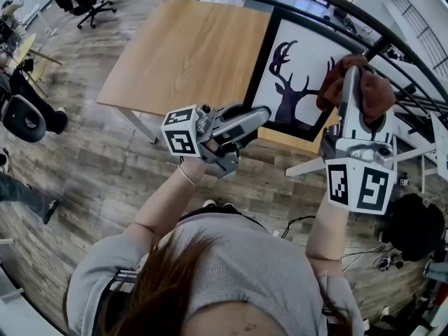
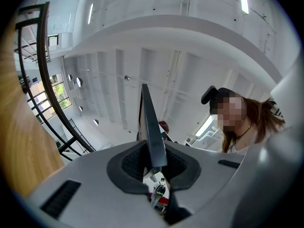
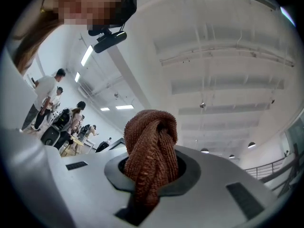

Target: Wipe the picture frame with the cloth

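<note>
Two pinches: left gripper (image 1: 260, 116) fingers on the picture frame (image 1: 308, 54) edge, right gripper (image 1: 352, 75) fingers on the cloth (image 1: 379, 93); sweep flat, frame braced.

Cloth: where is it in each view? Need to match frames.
Head view: cloth upper right, bunched in the right gripper, at the frame's right edge.
Left gripper view: small reddish patch at centre, right of the frame's edge; probably it.
Right gripper view: dead centre, clamped between the fingers.
Shared landmark: the person's hair.
</note>
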A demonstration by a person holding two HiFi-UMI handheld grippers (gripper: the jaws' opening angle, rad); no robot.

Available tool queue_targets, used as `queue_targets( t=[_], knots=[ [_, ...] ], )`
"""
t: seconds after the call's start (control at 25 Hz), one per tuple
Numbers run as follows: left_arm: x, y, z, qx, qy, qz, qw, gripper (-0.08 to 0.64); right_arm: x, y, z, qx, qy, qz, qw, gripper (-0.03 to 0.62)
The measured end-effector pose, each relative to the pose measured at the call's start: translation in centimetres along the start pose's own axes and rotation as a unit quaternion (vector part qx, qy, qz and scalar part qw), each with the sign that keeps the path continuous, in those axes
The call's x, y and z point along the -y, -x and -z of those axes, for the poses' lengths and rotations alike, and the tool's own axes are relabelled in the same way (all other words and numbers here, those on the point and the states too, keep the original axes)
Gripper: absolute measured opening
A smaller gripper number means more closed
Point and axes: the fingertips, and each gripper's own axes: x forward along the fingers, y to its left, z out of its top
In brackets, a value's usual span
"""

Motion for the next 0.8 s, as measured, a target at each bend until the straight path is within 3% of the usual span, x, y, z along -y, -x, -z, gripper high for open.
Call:
queue_targets(
  t=[0.8],
  knots=[
    [-0.6, 0.0, 0.4, 0.023, 0.000, -0.023, 0.9995, 0.049, -3.4, 5.6, 7.2, -0.095, -0.047, -0.055, 0.993, 0.074]
  ],
)
